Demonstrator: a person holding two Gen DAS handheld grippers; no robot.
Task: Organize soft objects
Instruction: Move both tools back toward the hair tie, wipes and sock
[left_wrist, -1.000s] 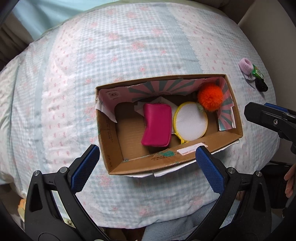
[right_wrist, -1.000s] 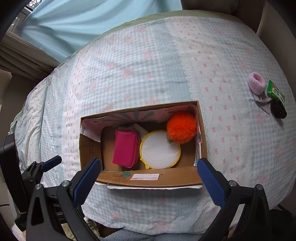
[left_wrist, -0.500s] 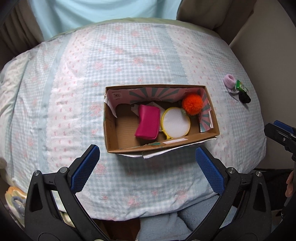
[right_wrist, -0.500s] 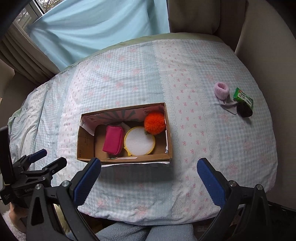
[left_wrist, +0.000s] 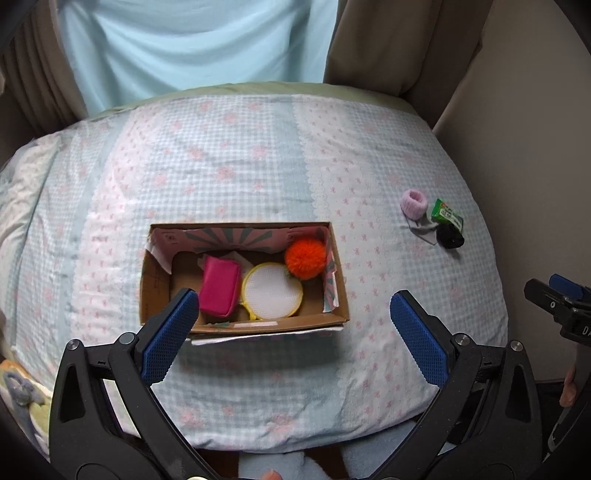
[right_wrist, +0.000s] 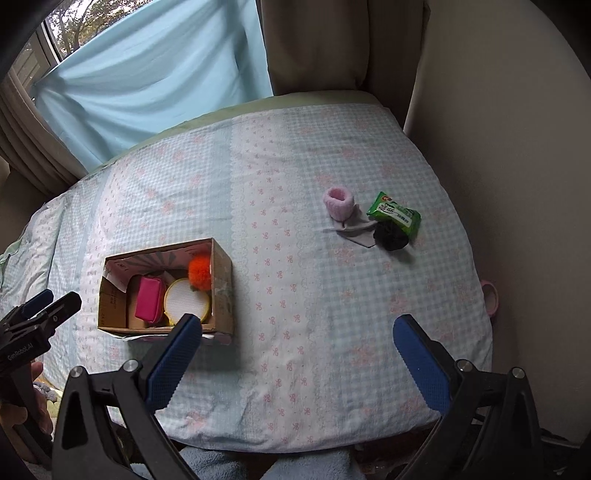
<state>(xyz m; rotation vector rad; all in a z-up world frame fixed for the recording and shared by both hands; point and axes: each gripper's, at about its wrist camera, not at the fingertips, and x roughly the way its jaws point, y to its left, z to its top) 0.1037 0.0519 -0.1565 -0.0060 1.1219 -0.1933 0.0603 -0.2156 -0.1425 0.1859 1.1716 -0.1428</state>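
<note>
A cardboard box (left_wrist: 334, 269) (right_wrist: 221, 273) sits on the bed and holds a magenta pouch (left_wrist: 219, 290) (right_wrist: 149, 302), a round yellow-rimmed white pad (left_wrist: 271, 291) (right_wrist: 184, 301) and an orange pom-pom (left_wrist: 306, 257) (right_wrist: 199, 273). A pink band (left_wrist: 414, 201) (right_wrist: 338, 202), a green packet (left_wrist: 447, 216) (right_wrist: 394, 216), a black scrunchie (left_wrist: 450, 236) (right_wrist: 390, 236) and a grey cloth (right_wrist: 354, 230) lie at the right. My left gripper (left_wrist: 291, 332) is open and empty before the box. My right gripper (right_wrist: 299, 360) is open and empty, right of the box.
The bed has a checked floral cover (left_wrist: 240, 166) (right_wrist: 295, 295). A light blue curtain (left_wrist: 192, 40) (right_wrist: 155, 74) hangs behind it and a beige wall (right_wrist: 498, 147) stands close on the right. A pink object (right_wrist: 490, 295) shows at the bed's right edge.
Both grippers have pulled back and up from the box, so it looks smaller. The right gripper has swung right, bringing the band, packet and scrunchie toward the middle of its view.
</note>
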